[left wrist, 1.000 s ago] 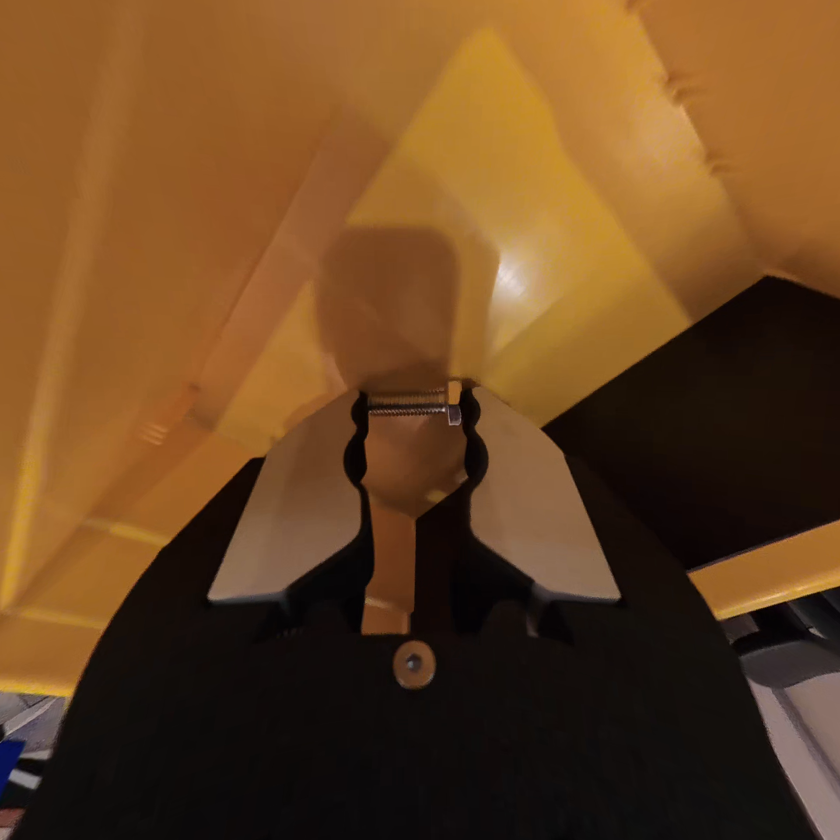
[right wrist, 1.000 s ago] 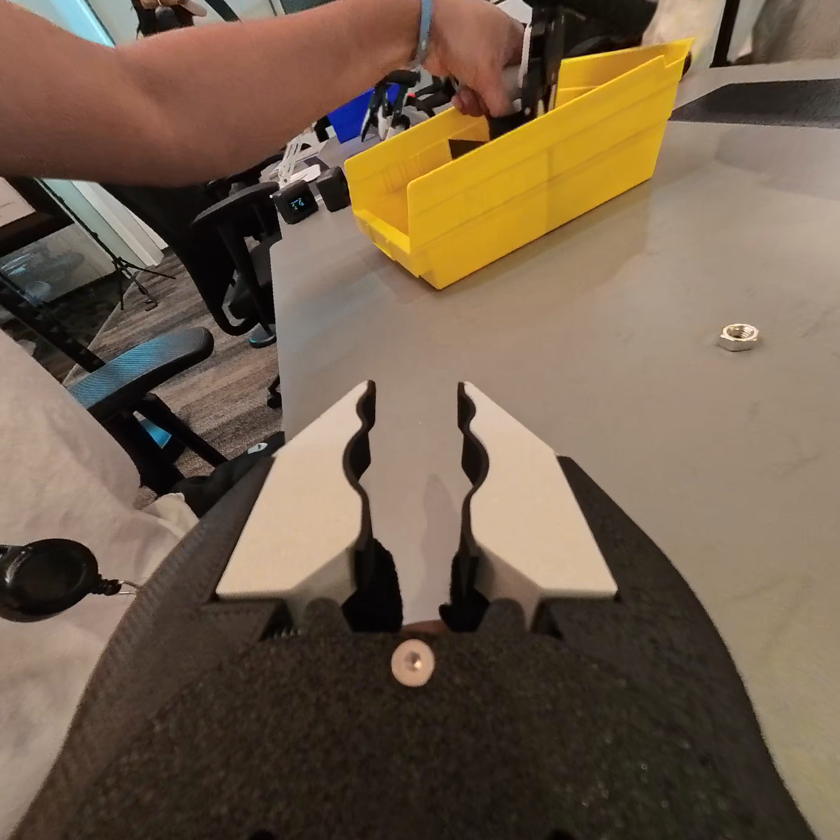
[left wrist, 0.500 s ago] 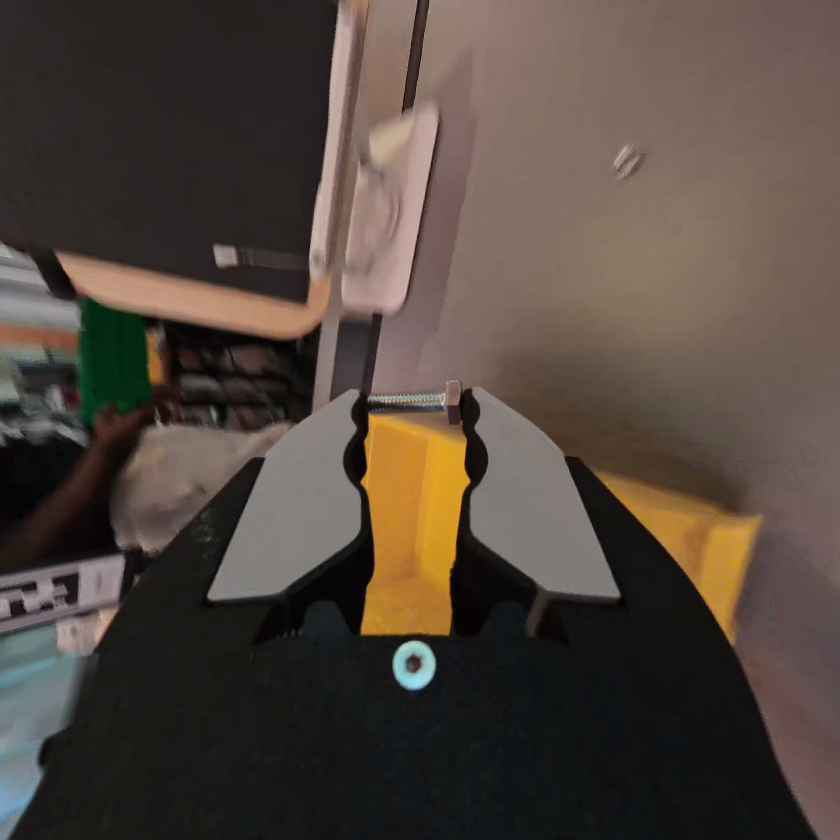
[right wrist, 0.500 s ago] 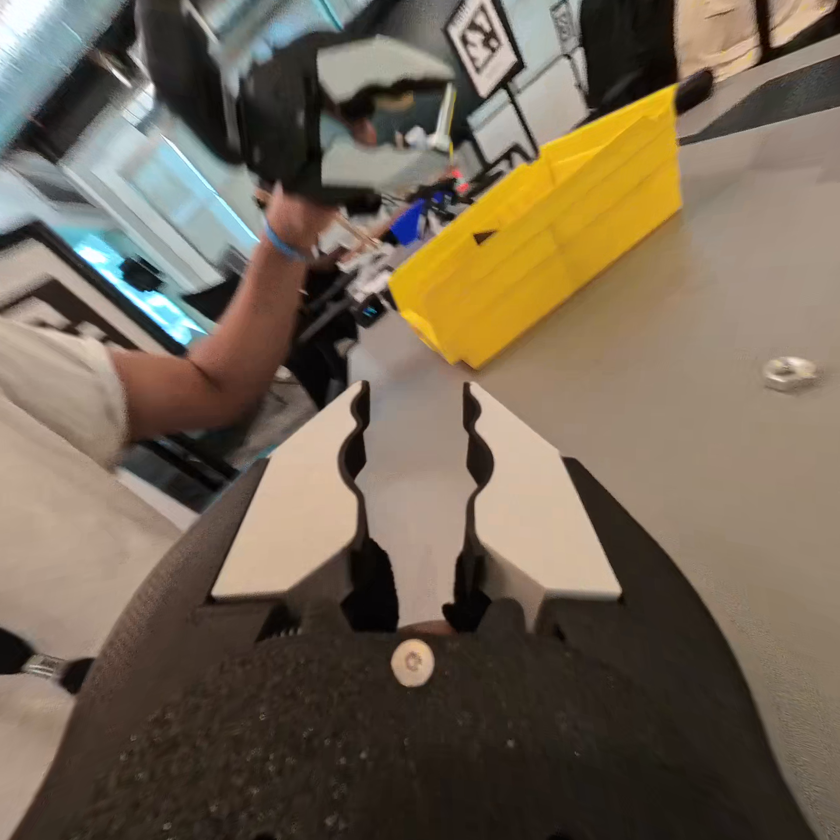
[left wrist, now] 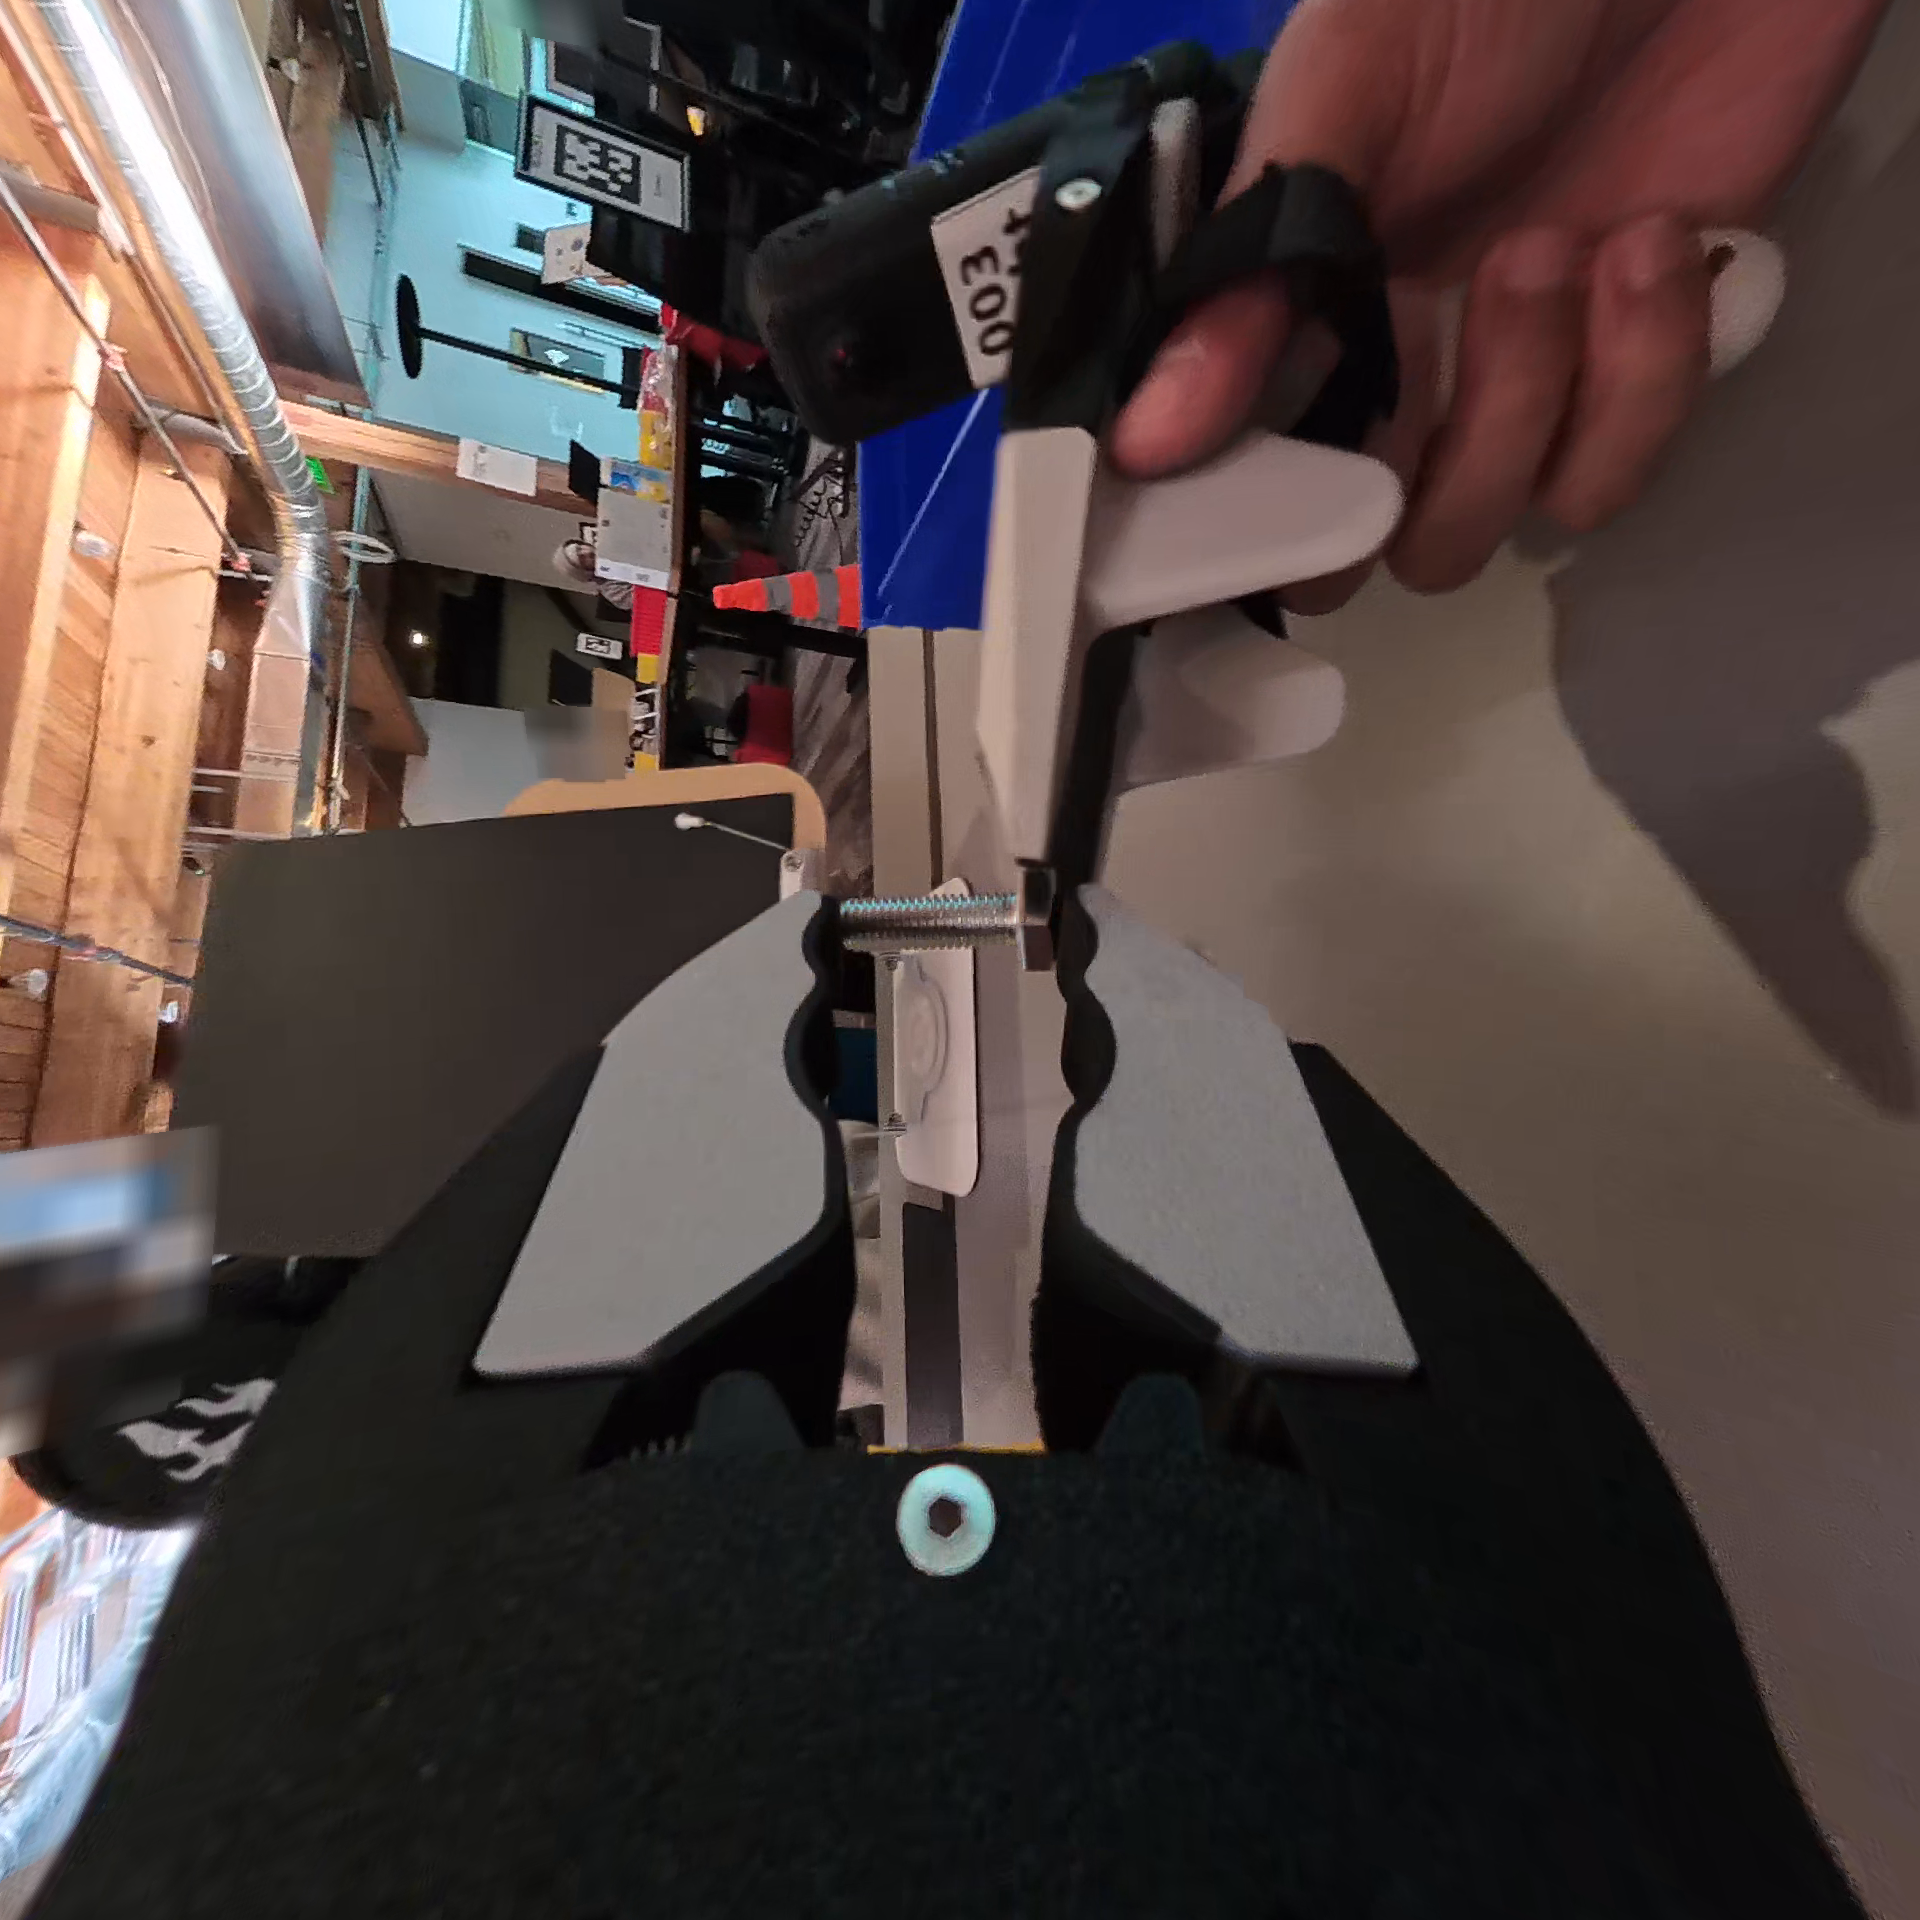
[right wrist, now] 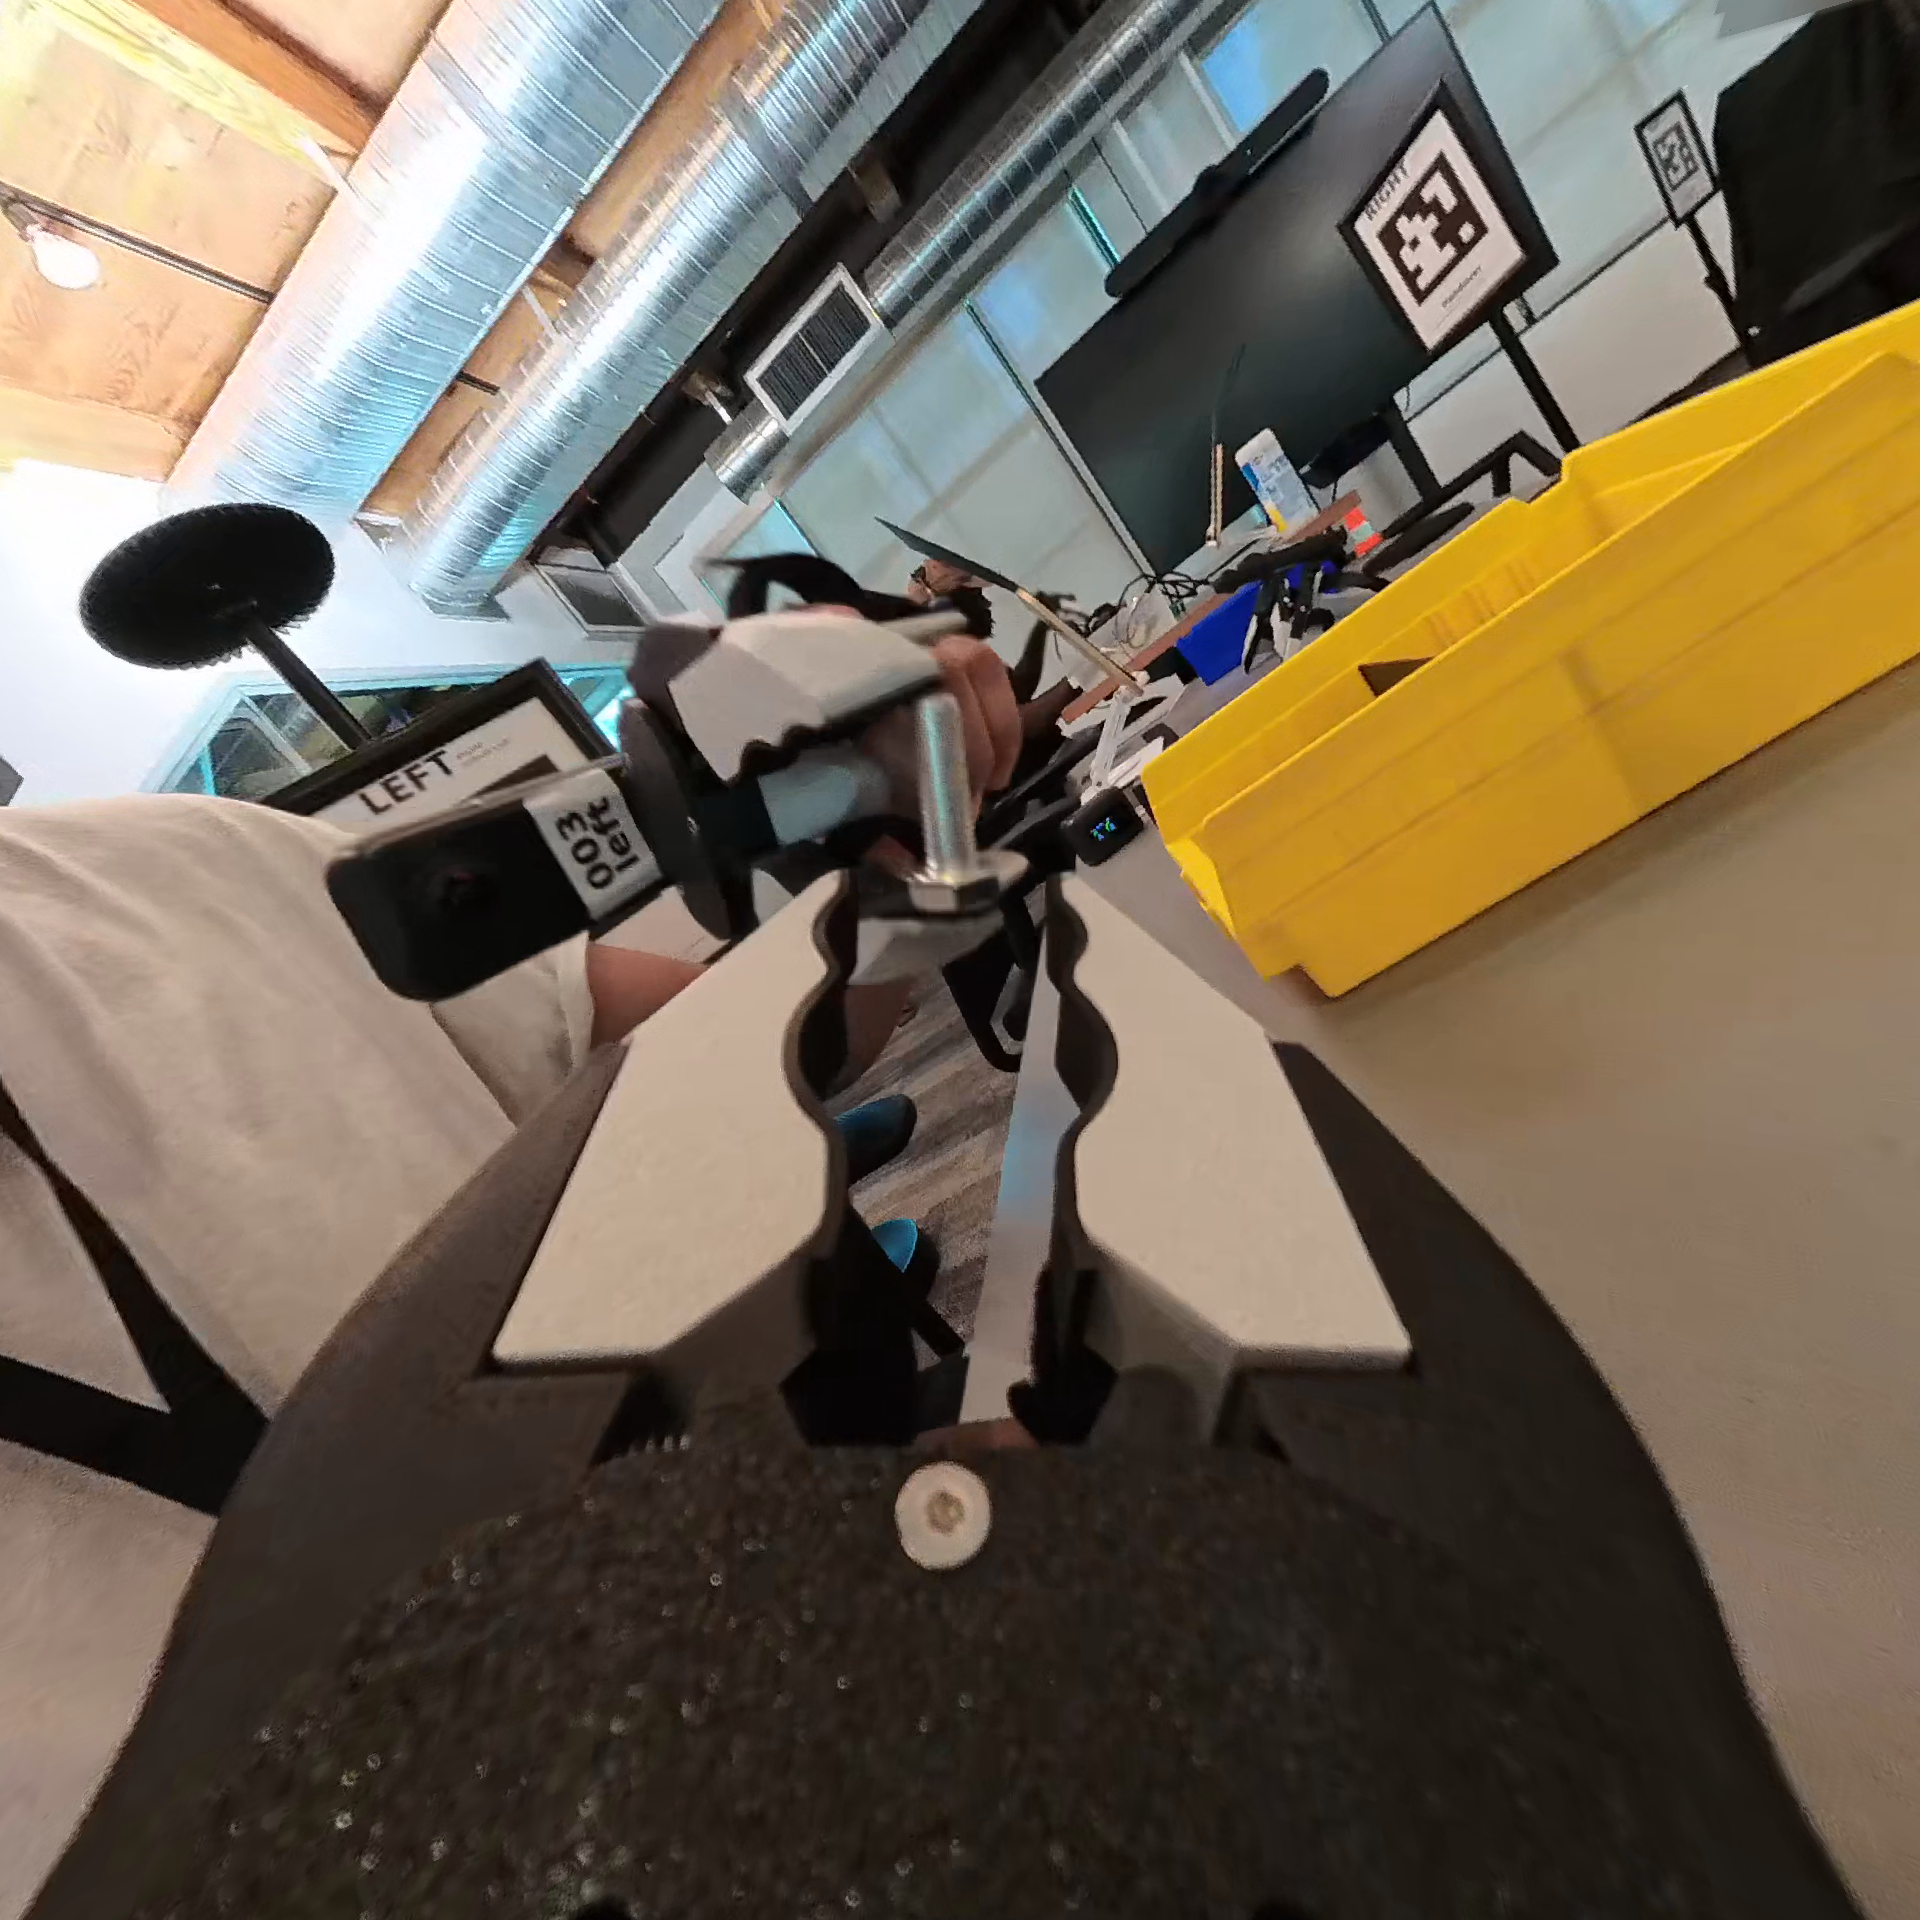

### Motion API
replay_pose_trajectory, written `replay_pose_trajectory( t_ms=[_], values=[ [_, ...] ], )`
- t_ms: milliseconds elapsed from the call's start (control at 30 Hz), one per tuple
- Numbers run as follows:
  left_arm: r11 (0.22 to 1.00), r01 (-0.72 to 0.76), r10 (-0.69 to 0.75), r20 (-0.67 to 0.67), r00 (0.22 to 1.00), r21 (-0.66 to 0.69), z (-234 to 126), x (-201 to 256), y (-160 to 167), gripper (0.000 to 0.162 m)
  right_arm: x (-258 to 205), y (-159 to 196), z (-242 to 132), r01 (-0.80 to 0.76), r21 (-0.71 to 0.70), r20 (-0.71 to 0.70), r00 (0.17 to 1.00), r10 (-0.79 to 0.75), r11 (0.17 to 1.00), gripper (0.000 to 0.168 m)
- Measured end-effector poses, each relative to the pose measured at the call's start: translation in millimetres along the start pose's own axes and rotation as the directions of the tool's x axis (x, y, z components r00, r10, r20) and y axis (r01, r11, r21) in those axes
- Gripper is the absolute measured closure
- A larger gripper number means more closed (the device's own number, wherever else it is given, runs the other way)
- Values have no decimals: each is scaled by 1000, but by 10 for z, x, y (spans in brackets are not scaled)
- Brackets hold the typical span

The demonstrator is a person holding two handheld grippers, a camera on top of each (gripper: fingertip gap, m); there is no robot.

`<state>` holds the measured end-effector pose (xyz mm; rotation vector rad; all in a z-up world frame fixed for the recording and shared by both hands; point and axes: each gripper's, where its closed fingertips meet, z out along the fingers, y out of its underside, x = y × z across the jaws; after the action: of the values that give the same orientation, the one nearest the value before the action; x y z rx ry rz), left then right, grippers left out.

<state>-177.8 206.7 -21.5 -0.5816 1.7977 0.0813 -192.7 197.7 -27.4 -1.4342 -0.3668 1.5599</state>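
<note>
My left gripper [left wrist: 935,925] is shut on a silver hex bolt [left wrist: 920,923], clamped lengthwise between its tips with the head against the right pad. In the right wrist view the left gripper [right wrist: 935,800] holds the bolt [right wrist: 940,769] upright, head down. My right gripper [right wrist: 940,914] is open, and the bolt head lies between its fingertips. I cannot tell if they touch it. In the left wrist view a hand [left wrist: 1507,260] holds the right gripper, and one of its fingers [left wrist: 1039,675] reaches down to the bolt head.
A yellow divided bin [right wrist: 1558,644] stands on the grey table [right wrist: 1558,1195] to the right. A person in a white shirt [right wrist: 156,987] is at the left. A black screen [right wrist: 1247,343], a blue bin [left wrist: 935,468] and a dark panel [left wrist: 468,1018] lie behind.
My left gripper lifted the bolt out of the yellow bin and swung it over to the right gripper. The right gripper tilted up from the table to meet it, still open.
</note>
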Motion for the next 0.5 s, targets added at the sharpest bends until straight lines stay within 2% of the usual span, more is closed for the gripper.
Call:
replay_pose_trajectory(
  t_ms=[133, 233, 500],
  values=[
    [1000, -11, 11, 3, 1000, 0, 45, 43, -33, 123, -15, 76, 29, 36, -61, -8, 999, -37, 997, 134],
    [1000, -9, 9, 10, 1000, 3, 52, 41, -43, 123, -4, 48, 33, 46, -41, -16, 999, -46, 998, 145],
    [1000, -23, 23, 23, 999, 7, 21, 46, -77, 122, -14, 61, -15, 63, -48, -22, 998, -64, 997, 151]
  ],
)
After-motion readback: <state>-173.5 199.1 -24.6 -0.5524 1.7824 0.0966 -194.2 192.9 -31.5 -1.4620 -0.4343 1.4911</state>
